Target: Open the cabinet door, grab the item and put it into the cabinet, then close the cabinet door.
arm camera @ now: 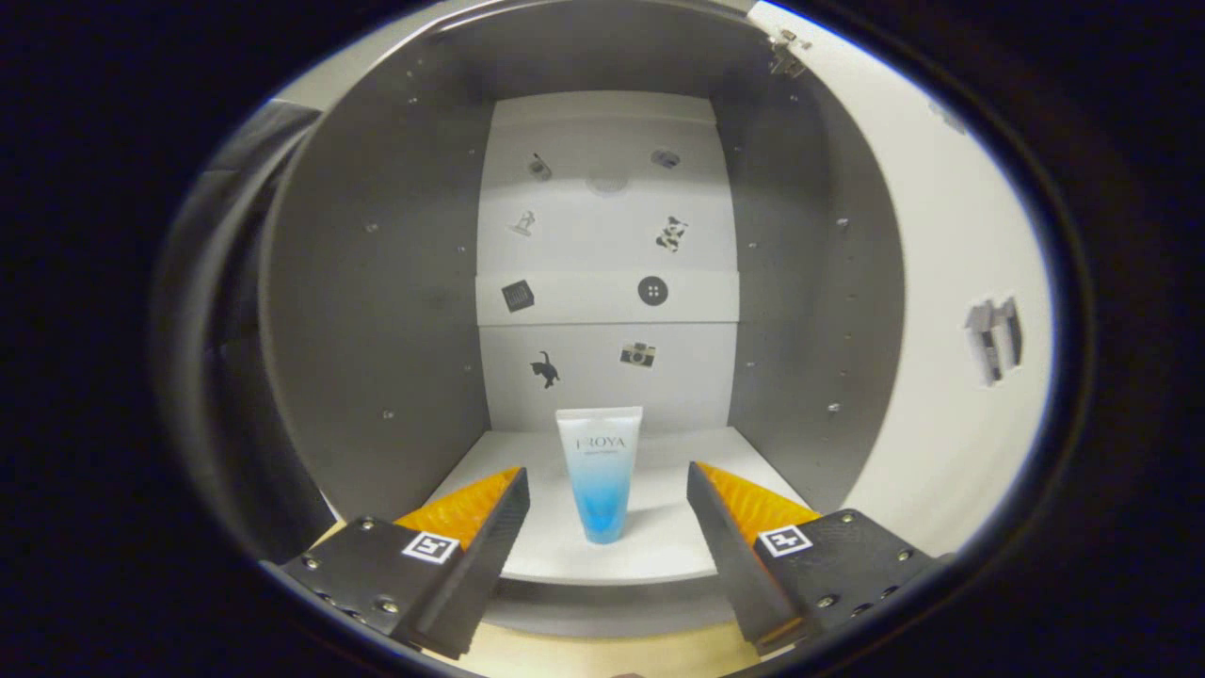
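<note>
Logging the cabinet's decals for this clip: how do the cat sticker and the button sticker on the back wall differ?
The cat sticker is an irregular animal silhouette; the button sticker is a round disc with holes. The cat sits below the shelf edge, just above the tube; the button sits on the shelf edge itself. Both are dark and flat.

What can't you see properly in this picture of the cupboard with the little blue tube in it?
- Tube: its back is turned away; it stands between the open tool fingers, untouched.
- Cabinet door: its outer part is cut off by the gripper view's edge.
- Small stickers on the back wall: some too tiny to tell.
- Hinge: blurred.
</note>
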Available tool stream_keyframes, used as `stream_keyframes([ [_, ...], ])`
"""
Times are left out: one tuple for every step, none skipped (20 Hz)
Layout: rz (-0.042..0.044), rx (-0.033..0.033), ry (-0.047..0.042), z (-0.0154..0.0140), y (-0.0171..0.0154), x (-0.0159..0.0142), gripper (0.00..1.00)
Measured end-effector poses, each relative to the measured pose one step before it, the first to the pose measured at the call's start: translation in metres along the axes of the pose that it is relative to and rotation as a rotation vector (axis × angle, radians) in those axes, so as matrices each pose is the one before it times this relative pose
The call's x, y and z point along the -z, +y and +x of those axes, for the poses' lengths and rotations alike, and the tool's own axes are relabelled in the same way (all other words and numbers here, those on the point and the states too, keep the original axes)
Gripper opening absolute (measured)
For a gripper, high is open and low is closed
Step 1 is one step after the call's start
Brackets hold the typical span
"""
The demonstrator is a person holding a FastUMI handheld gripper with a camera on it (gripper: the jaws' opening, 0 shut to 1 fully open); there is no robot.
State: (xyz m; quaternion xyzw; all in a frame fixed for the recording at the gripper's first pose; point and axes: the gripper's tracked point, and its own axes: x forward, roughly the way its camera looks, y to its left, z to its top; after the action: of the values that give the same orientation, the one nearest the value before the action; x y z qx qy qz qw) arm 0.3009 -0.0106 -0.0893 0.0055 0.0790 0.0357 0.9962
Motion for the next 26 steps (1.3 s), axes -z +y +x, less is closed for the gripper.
stream_keyframes([
  [0.00133, -0.00209, -0.00336, -0.01726, 0.00248, -0.00114, 1.0],
  [0.00671, -0.00302, -0.00422, -0.01855, 0.00178, -0.0013, 1.0],
  [0.00844, -0.00022, -0.00366, -0.02078, 0.00111, -0.00147, 1.0],
  [0.00826, 0.00402, -0.00719, -0.02201, -0.00062, -0.00161, 1.0],
  [0.00442, 0.00446, -0.01126, -0.02286, -0.00042, -0.00301, 1.0],
  [0.00051, 0.00269, -0.0084, -0.02417, -0.00036, -0.00167, 1.0],
  [-0.00082, -0.00099, -0.00197, -0.02506, -0.00051, -0.0017, 1.0],
  [0.00016, -0.00042, 0.00087, -0.0254, -0.0019, -0.00114, 1.0],
  [0.00075, 0.00688, -0.00016, -0.02484, -0.00418, -0.00136, 1.0],
  [0.00035, 0.00866, -0.00274, -0.02182, -0.00541, -0.00199, 1.0],
  [0.00337, 0.01679, 0.00027, -0.02288, -0.00907, -0.00158, 1.0],
  [0.00332, 0.01713, 0.0044, -0.02118, -0.00972, -0.00032, 1.0],
  [0.00184, 0.02008, 0.00259, -0.01862, -0.012, -0.00106, 1.0],
  [0.00212, 0.02336, -0.00409, -0.01578, -0.01359, -0.00297, 0.99],
  [0.00392, 0.0218, -0.00213, -0.01224, -0.01491, -0.00245, 0.99],
  [0.00628, 0.02614, -0.00249, -0.01205, -0.01627, -0.00251, 0.99],
  [0.00681, 0.02608, -0.00378, -0.01036, -0.01872, -0.00222, 0.99],
  [0.00958, 0.02647, -0.0065, -0.00893, -0.0194, -0.00336, 0.99],
  [0.01267, 0.02126, -0.00772, -0.00679, -0.0201, -0.00302, 0.99],
  [0.01318, 0.02134, -0.00289, -0.00524, -0.02047, -0.00119, 0.99],
  [0.00804, 0.01711, -0.00087, -0.00315, -0.02107, -0.00161, 0.99],
  [0.00349, 0.01391, -0.00576, -0.00051, -0.02022, -0.00273, 1.0],
  [0.00477, 0.01661, 0.00897, 0.00213, -0.02061, 0.00043, 1.0],
  [0.00579, 0.00352, 0.00349, 0.00286, -0.01756, -0.00043, 1.0],
  [0.0041, -0.00084, -0.00169, 0.00701, -0.01497, -0.00195, 1.0],
  [0.00484, -0.00504, 0.01106, 0.00832, -0.01196, 0.00021, 0.99],
])
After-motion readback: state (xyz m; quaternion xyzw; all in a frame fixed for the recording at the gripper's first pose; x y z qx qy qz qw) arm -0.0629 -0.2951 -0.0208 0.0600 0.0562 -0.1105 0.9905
